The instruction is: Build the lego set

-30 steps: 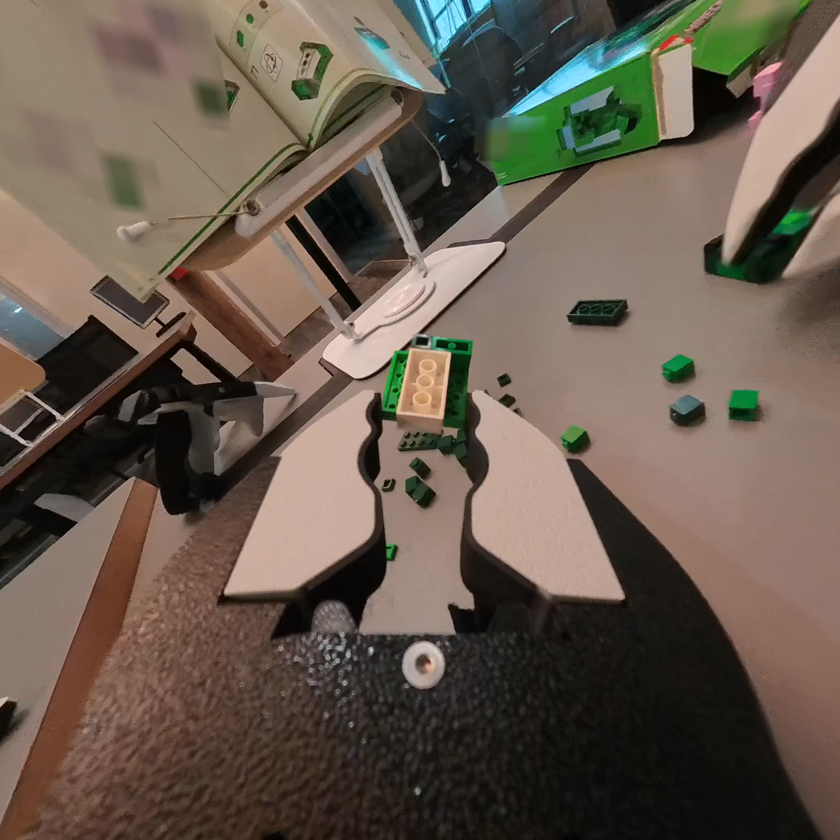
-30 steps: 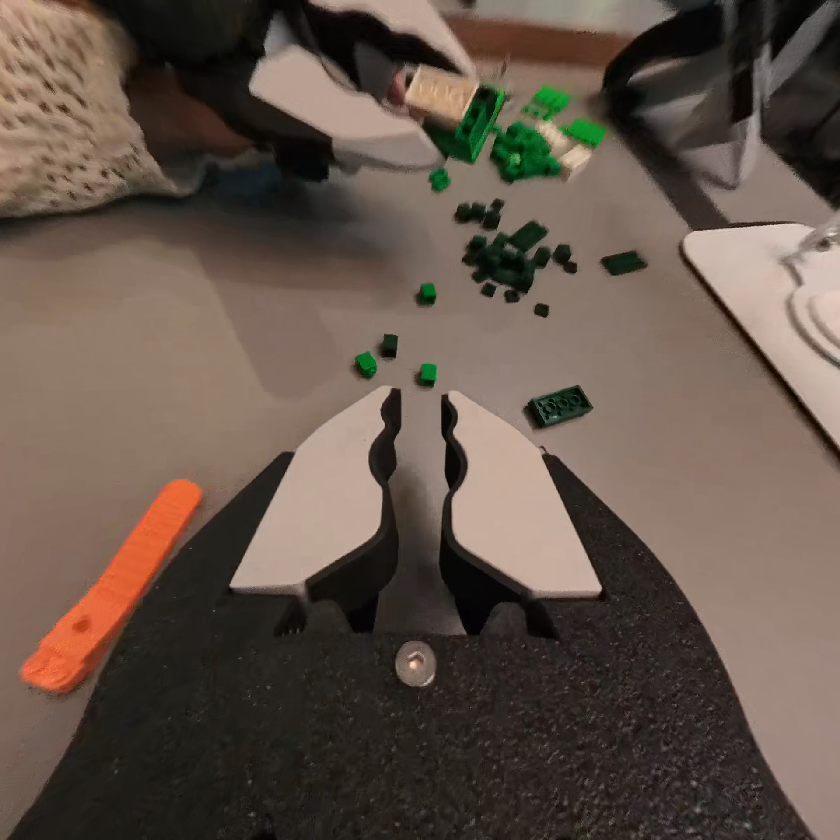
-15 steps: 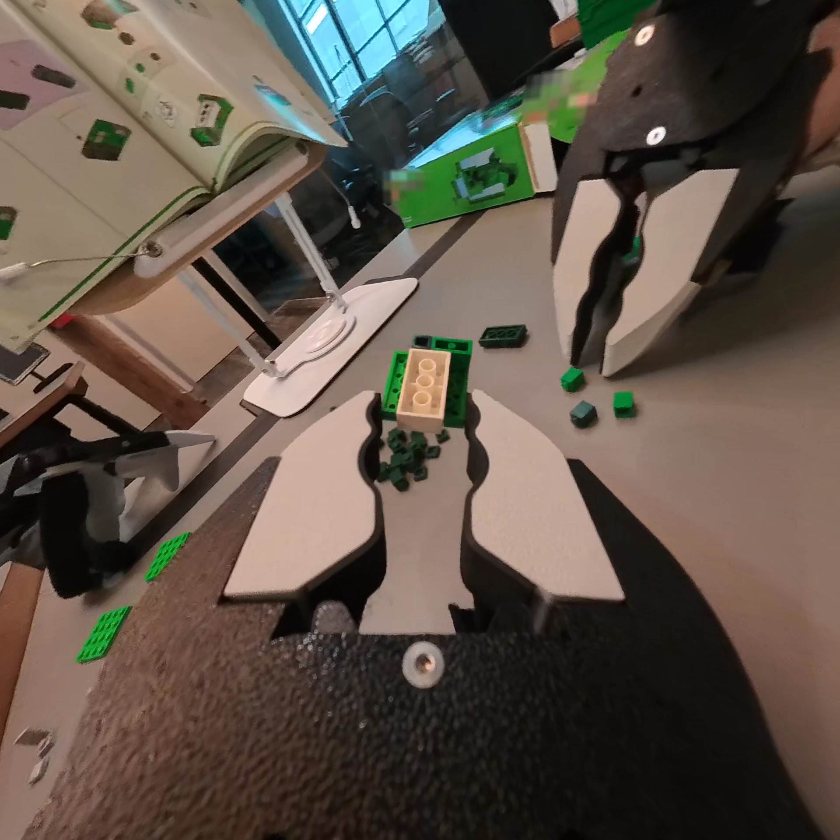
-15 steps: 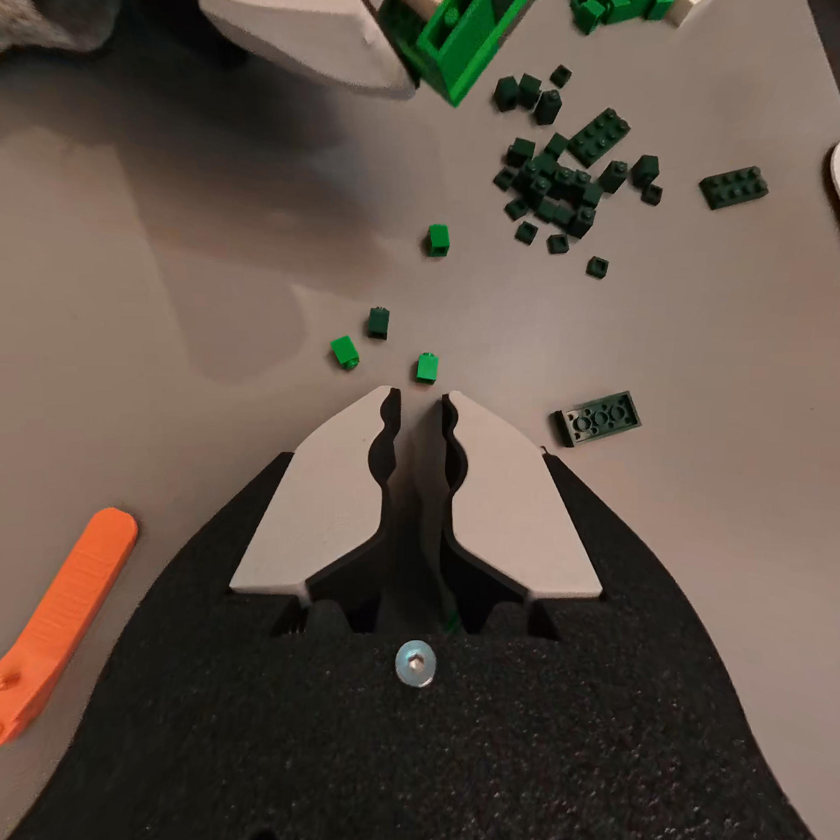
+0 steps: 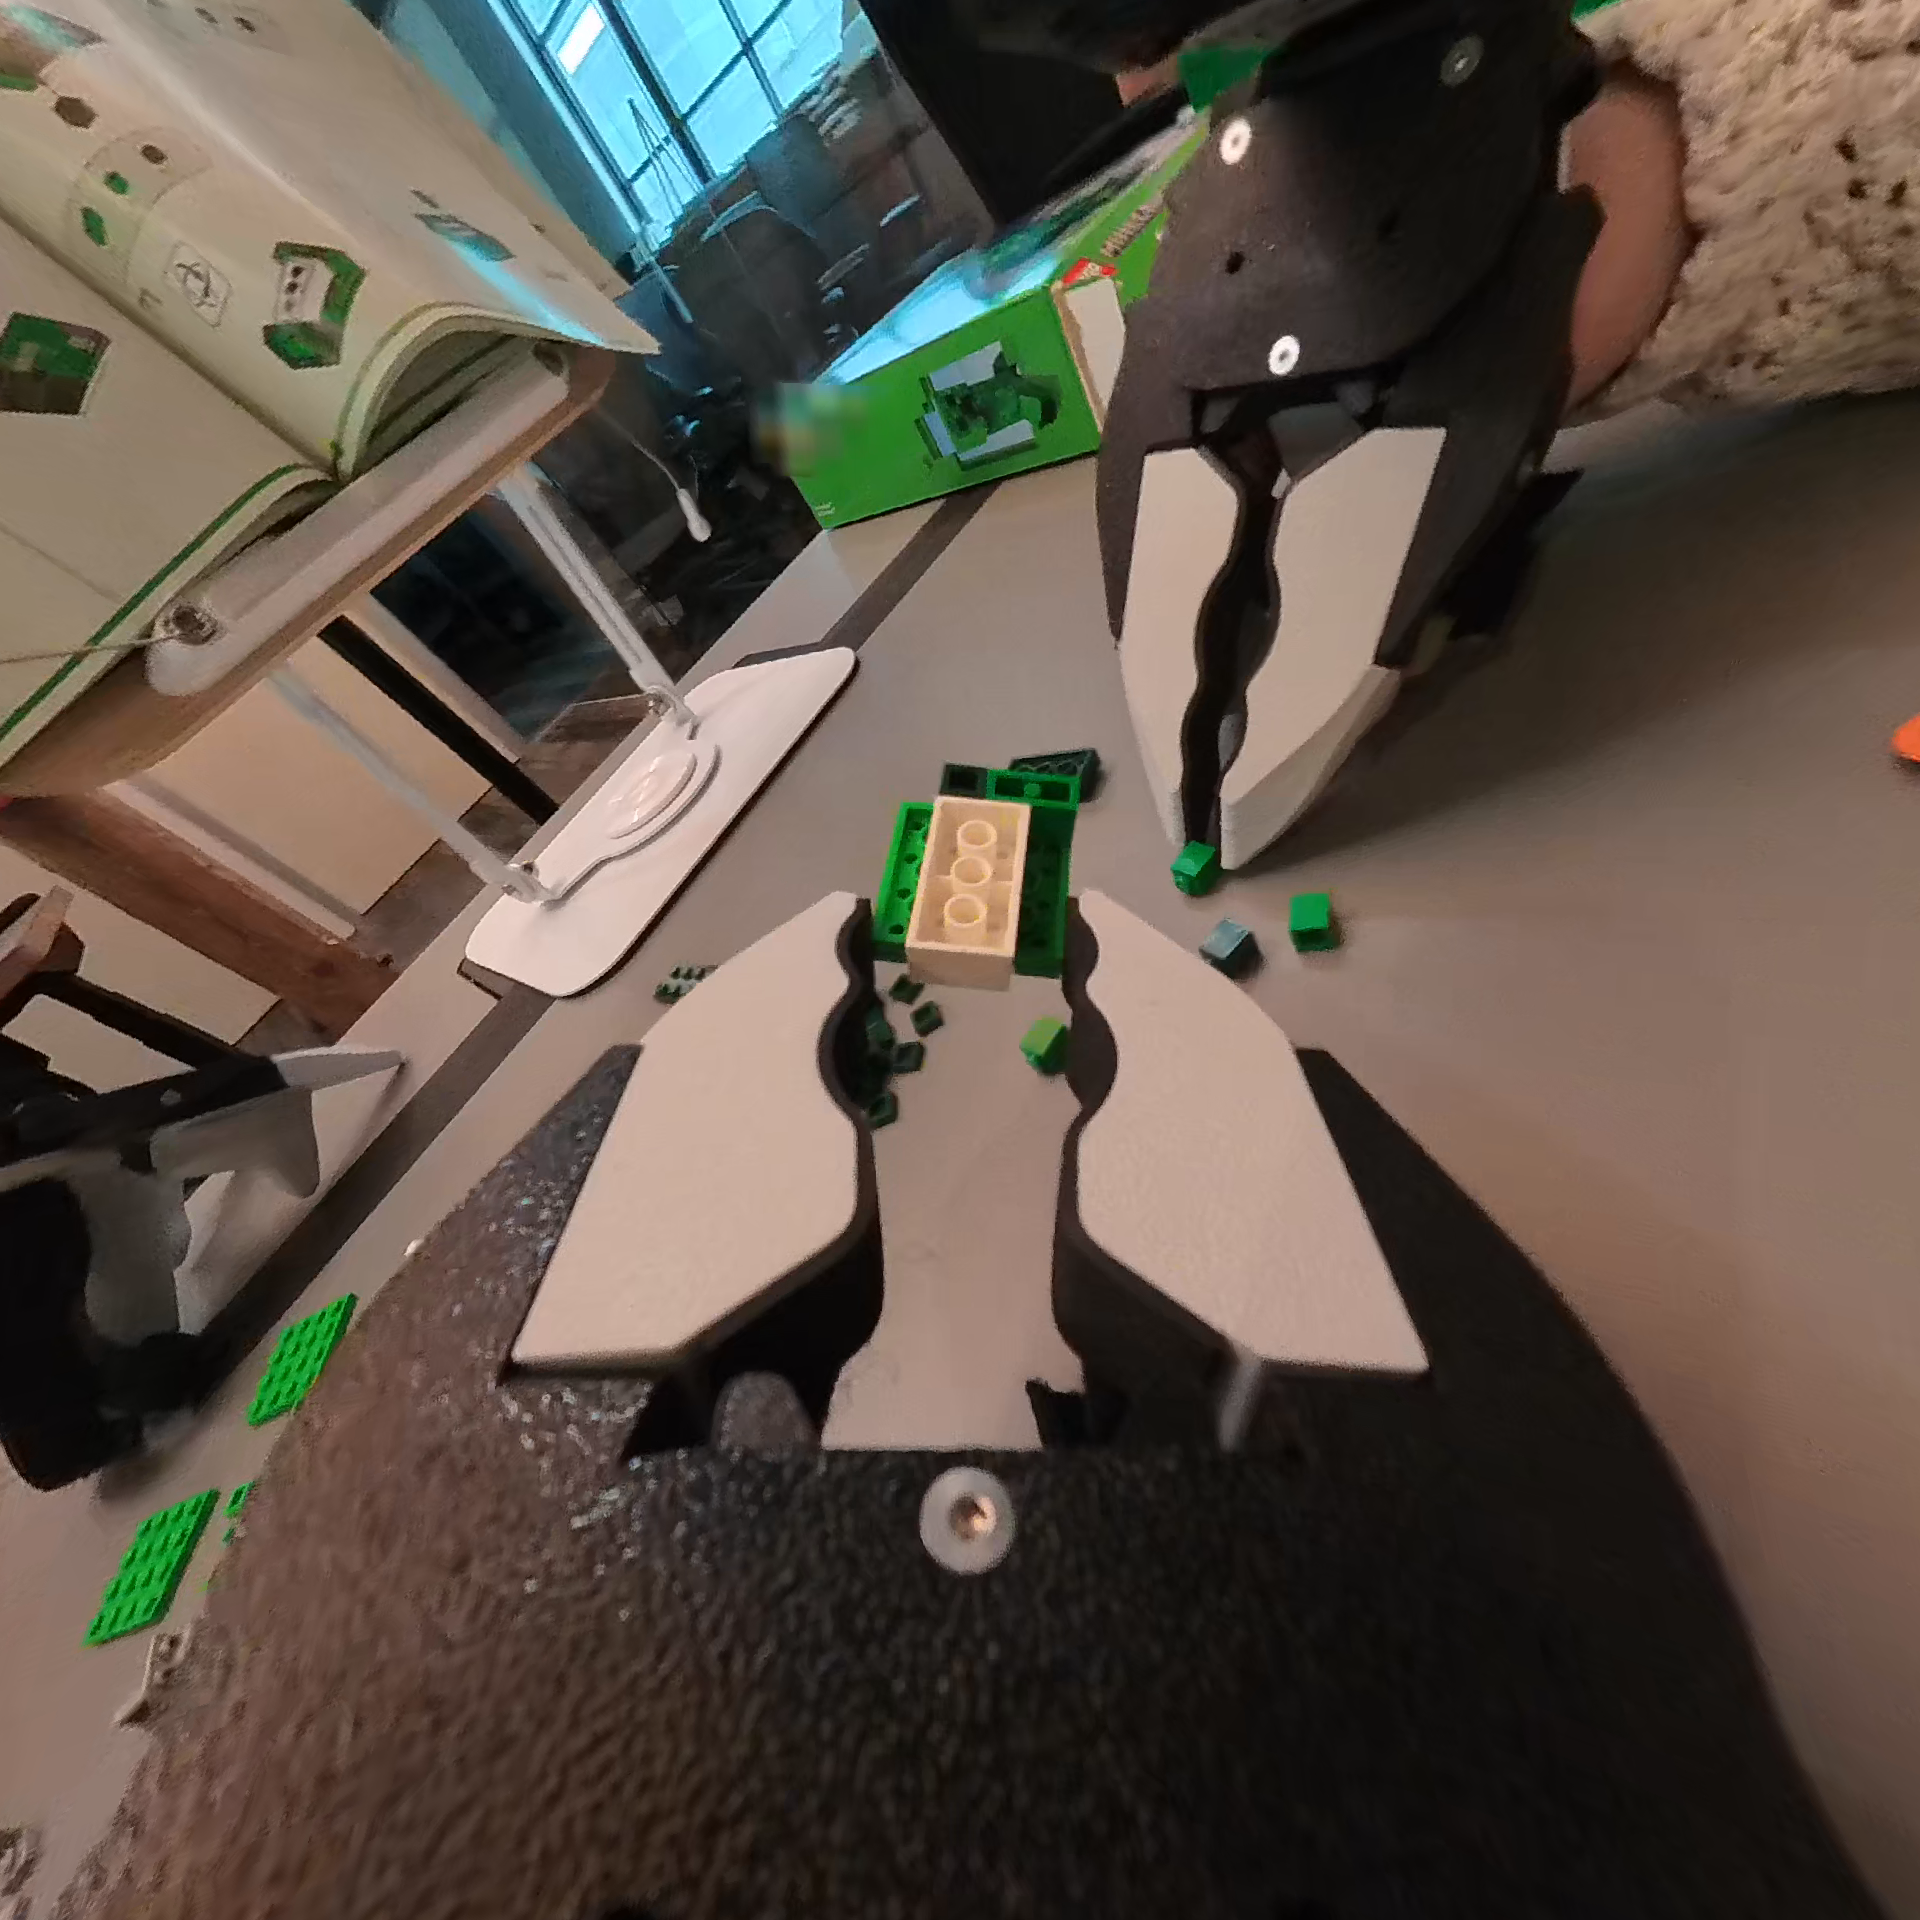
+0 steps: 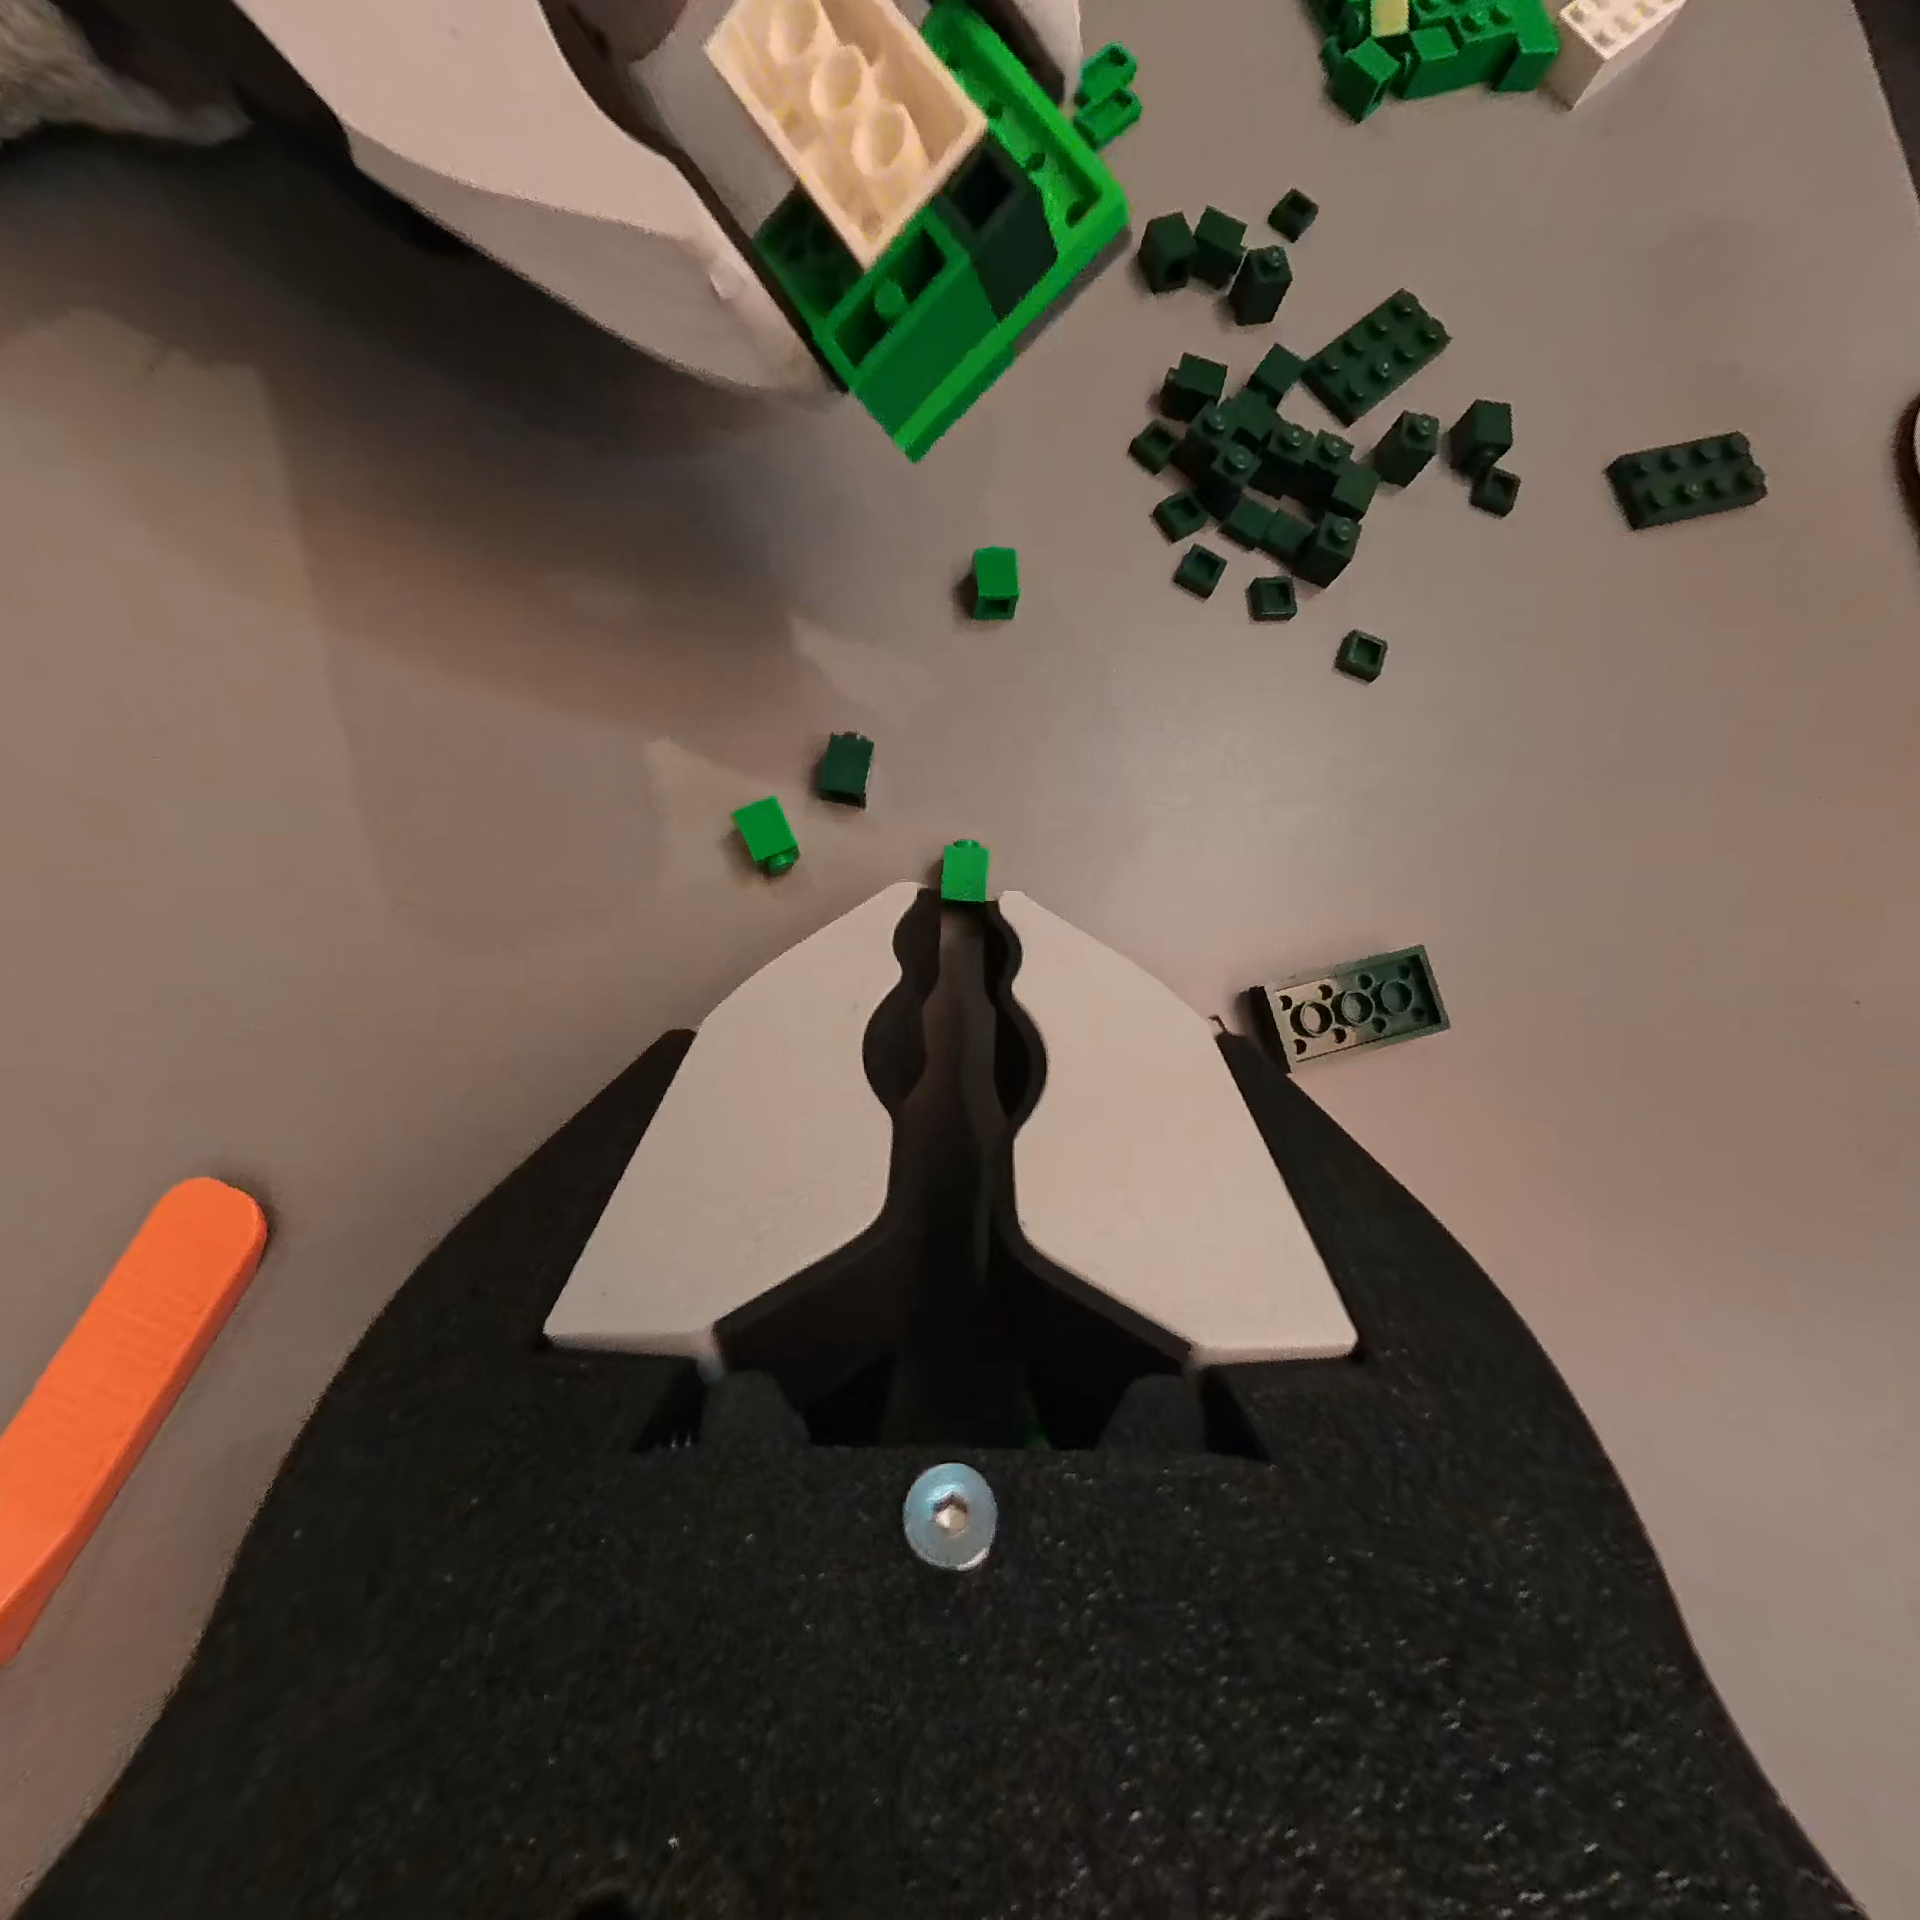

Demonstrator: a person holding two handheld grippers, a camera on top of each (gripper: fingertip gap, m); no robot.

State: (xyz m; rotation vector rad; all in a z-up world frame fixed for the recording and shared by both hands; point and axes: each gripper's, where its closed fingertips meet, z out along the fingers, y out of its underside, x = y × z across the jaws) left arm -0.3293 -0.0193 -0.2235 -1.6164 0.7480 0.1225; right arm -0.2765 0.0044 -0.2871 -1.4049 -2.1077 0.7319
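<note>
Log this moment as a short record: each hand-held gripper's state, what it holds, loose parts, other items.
left hand-held gripper: shut on green-and-cream assembly, lifted off table
right hand-held gripper: tips closed on small bright green brick at table level
loose parts: dark green pile; dark green plate, underside up
other: orange tool; open manual on stand; green box

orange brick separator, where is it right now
The orange brick separator lies flat on the grey table at the right wrist view's lower left edge, left of the right tool and apart from the loose green bricks.
</note>
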